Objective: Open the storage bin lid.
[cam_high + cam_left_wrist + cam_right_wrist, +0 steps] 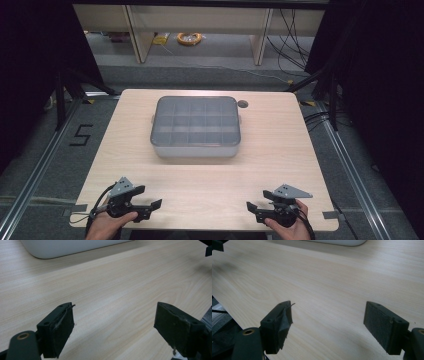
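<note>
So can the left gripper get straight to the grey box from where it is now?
Probably yes. The left gripper sits near the table's front edge with its fingers wide open, and bare wood lies between it and the lidded grey box at the table's centre. Nothing stands in between.

Table (280,150): compartment box (196,126) on it, centred, toward the far edge. Left gripper (152,206) at the near left corner, right gripper (251,208) at the near right corner, both well apart from the box, bare tabletop between them. Cable coil (189,38) on the floor behind the table.
</note>
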